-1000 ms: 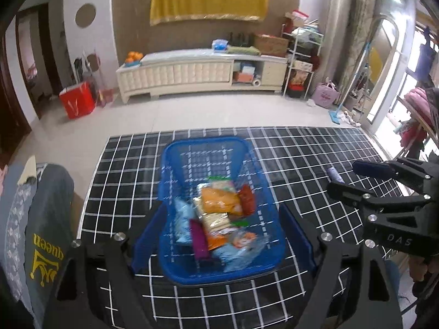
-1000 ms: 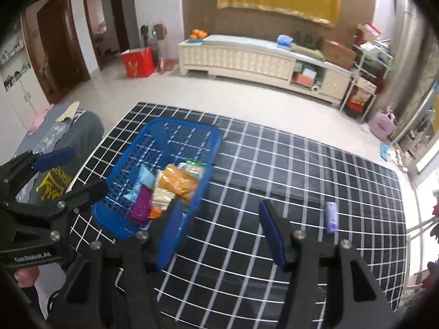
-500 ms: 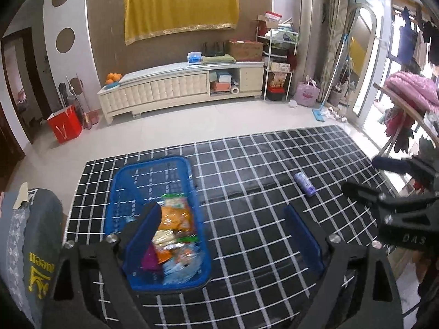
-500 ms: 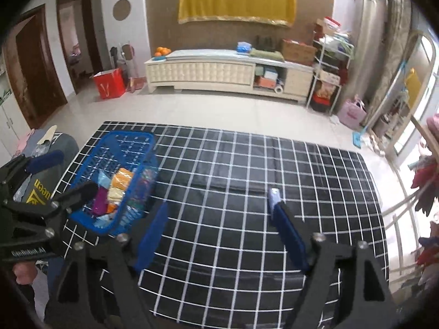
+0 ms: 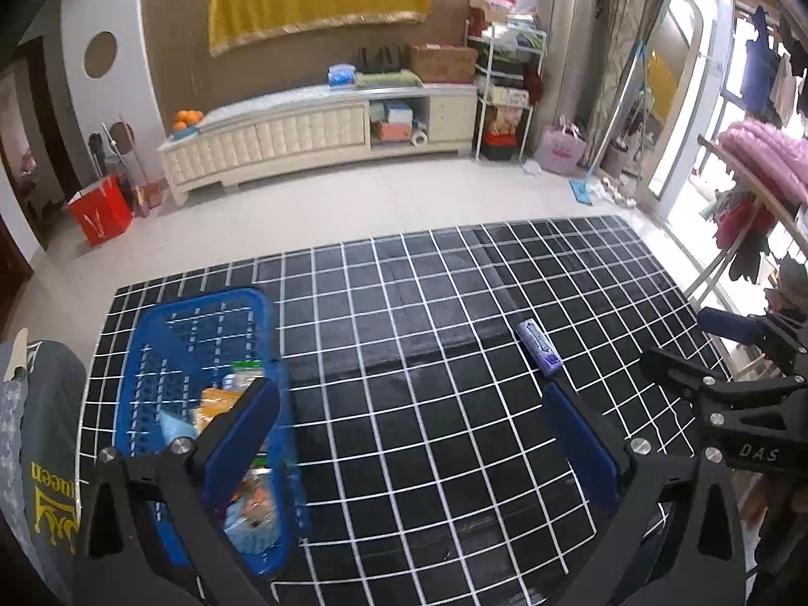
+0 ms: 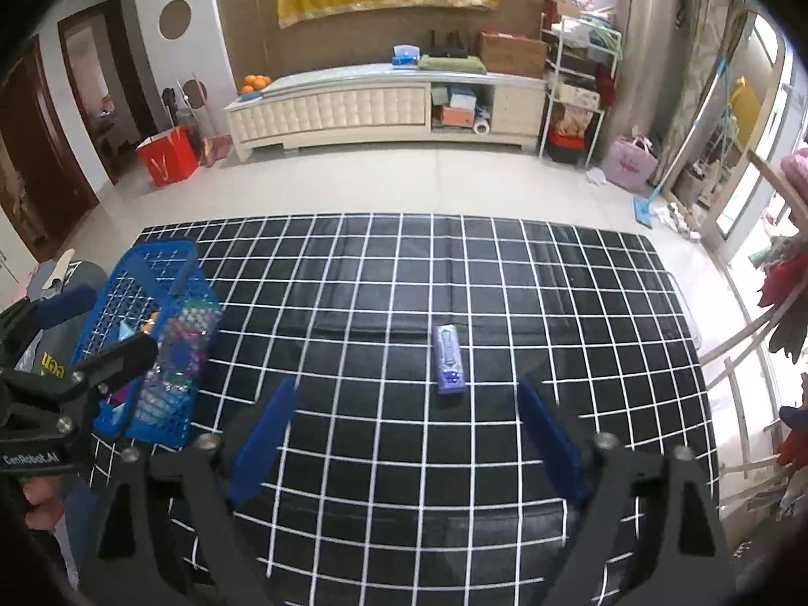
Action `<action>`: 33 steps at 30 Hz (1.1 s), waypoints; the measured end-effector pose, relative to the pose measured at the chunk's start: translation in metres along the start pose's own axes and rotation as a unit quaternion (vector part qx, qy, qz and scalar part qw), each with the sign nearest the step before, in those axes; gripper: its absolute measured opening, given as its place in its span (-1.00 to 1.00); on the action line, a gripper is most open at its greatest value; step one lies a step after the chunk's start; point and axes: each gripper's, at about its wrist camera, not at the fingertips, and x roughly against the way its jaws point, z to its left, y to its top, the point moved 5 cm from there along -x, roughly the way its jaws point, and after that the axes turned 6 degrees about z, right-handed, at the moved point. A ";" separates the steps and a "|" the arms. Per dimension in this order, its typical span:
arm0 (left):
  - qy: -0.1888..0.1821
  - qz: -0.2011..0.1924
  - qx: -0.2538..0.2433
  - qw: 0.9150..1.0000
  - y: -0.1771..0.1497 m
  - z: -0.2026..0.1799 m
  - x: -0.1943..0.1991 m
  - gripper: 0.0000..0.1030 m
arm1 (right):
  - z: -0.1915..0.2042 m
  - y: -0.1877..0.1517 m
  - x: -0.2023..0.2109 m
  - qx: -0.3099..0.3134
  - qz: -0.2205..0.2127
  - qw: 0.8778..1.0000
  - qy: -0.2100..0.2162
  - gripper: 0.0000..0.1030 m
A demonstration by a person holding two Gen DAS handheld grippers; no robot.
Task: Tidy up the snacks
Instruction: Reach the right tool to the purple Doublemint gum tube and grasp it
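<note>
Beyond right claw, purple snack, whole length

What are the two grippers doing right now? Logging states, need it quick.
Left gripper: open, jaws just been widening, holding nothing.
Right gripper: open, jaws just been widening, nothing between them.

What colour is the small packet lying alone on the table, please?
Purple packet, clearest in the right wrist view.
</note>
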 end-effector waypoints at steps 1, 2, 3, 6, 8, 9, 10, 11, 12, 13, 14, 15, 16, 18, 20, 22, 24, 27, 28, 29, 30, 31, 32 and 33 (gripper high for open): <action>0.004 0.005 -0.001 1.000 0.004 -0.003 -0.008 1.00 | -0.005 0.001 -0.005 -0.003 0.002 1.000 0.002 0.99; 0.004 0.009 0.000 1.000 0.006 -0.005 -0.015 1.00 | -0.009 0.002 -0.010 -0.004 0.004 1.000 0.003 1.00; 0.004 0.013 0.001 1.000 0.009 -0.007 -0.021 1.00 | -0.014 0.005 -0.019 -0.008 0.008 1.000 0.002 1.00; 0.009 0.032 0.005 0.999 0.013 -0.015 -0.047 1.00 | -0.023 0.007 -0.039 -0.009 0.023 1.000 0.006 1.00; 0.016 0.046 0.005 0.999 0.014 -0.019 -0.064 1.00 | -0.028 0.008 -0.054 -0.006 0.034 0.999 0.003 1.00; 0.018 0.052 0.005 0.998 0.014 -0.020 -0.071 1.00 | -0.030 0.008 -0.063 -0.005 0.039 0.999 0.003 1.00; 0.021 0.059 0.007 0.998 0.014 -0.022 -0.080 1.00 | -0.031 0.008 -0.072 -0.004 0.046 0.999 0.003 1.00; 0.023 0.065 0.010 0.998 0.014 -0.023 -0.088 1.00 | -0.033 0.008 -0.080 -0.004 0.053 0.999 0.003 1.00; 0.025 0.073 0.014 0.997 0.014 -0.025 -0.099 1.00 | -0.036 0.008 -0.089 -0.003 0.060 0.998 0.005 1.00; 0.027 0.077 0.015 0.997 0.014 -0.026 -0.105 1.00 | -0.038 0.007 -0.096 -0.002 0.065 0.998 0.005 1.00; 0.030 0.084 0.016 0.996 0.014 -0.028 -0.113 1.00 | -0.041 0.007 -0.106 -0.001 0.072 0.997 0.006 1.00; 0.036 0.092 0.017 0.995 0.014 -0.029 -0.120 1.00 | -0.043 0.006 -0.112 -0.001 0.077 0.997 0.008 1.00; 0.041 0.101 0.015 0.994 0.013 -0.029 -0.129 1.00 | -0.045 0.006 -0.119 -0.001 0.083 0.997 0.010 1.00; 0.045 0.109 0.009 0.993 0.012 -0.031 -0.143 1.00 | -0.050 0.005 -0.134 -0.003 0.094 0.996 0.010 1.00; 0.048 0.116 0.010 0.992 0.010 -0.029 -0.154 1.00 | -0.054 0.003 -0.148 -0.006 0.106 0.994 0.013 1.00; 0.040 0.126 0.017 0.991 0.009 -0.029 -0.168 1.00 | -0.055 -0.001 -0.161 -0.002 0.119 0.993 0.018 1.00; 0.038 0.131 0.020 0.990 0.007 -0.028 -0.179 1.00 | -0.055 -0.002 -0.169 0.002 0.123 0.992 0.018 1.00; 0.044 0.138 0.017 0.989 0.006 -0.029 -0.190 1.00 | -0.054 -0.003 -0.179 0.007 0.126 0.992 0.022 0.99; 0.042 0.141 0.018 0.989 0.005 -0.028 -0.194 1.00 | -0.053 -0.003 -0.182 0.009 0.128 0.991 0.023 0.99; 0.039 0.143 0.020 0.989 0.004 -0.027 -0.198 1.00 | -0.053 -0.003 -0.185 0.010 0.129 0.991 0.024 0.99; 0.037 0.145 0.023 0.988 0.004 -0.025 -0.200 1.00 | -0.053 -0.002 -0.188 0.009 0.129 0.991 0.026 0.99; 0.036 0.147 0.025 0.988 0.003 -0.023 -0.202 1.00 | -0.054 -0.002 -0.191 0.009 0.132 0.991 0.030 0.98; 0.037 0.149 0.027 0.988 0.002 -0.021 -0.205 1.00 | -0.054 -0.002 -0.193 0.011 0.134 0.990 0.035 0.94; 0.039 0.150 0.028 0.988 0.002 -0.019 -0.206 1.00 | -0.054 -0.002 -0.194 0.014 0.135 0.990 0.034 0.85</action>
